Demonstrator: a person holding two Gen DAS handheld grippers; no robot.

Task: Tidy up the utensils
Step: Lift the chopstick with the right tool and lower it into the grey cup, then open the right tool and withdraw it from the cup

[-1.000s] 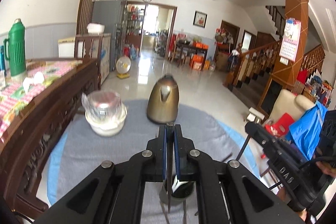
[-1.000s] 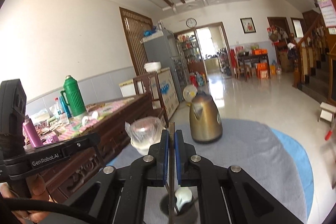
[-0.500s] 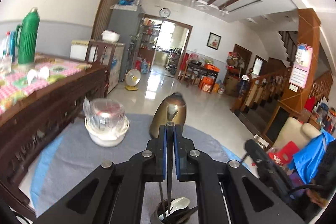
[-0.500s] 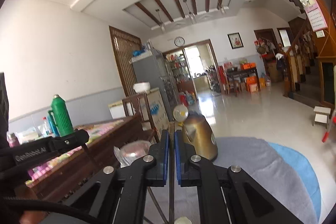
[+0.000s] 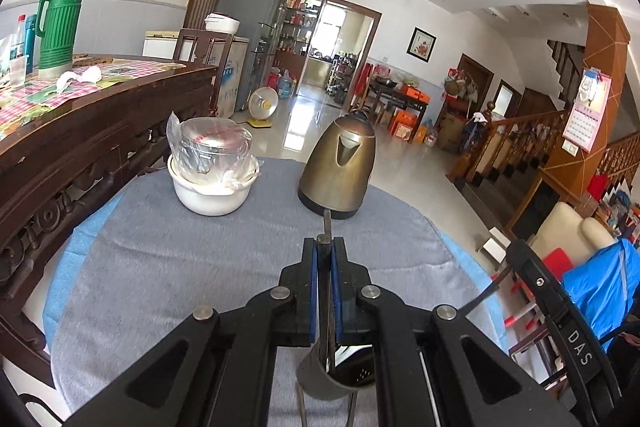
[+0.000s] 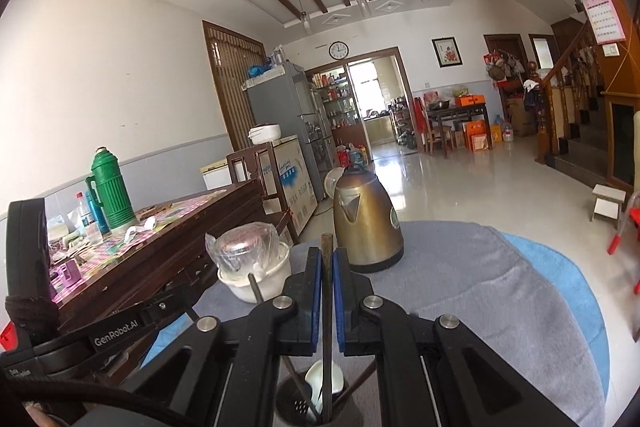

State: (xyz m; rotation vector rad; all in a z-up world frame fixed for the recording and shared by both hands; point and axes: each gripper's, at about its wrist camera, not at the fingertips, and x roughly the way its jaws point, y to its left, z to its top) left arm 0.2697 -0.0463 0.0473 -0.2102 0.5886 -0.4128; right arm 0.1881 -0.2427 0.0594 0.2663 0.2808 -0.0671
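Chopsticks stay pinched: we clamp one stick [image 5: 328, 227] in our left tool [image 5: 325, 259], another [image 6: 327, 255] in our right tool [image 6: 327, 267], both above the holder [image 6: 316, 403]; release remains.

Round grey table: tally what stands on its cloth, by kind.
Kettle: 1
White bowl holding a bagged steel pot: 1
Grey utensil holder: 1
Total: 3
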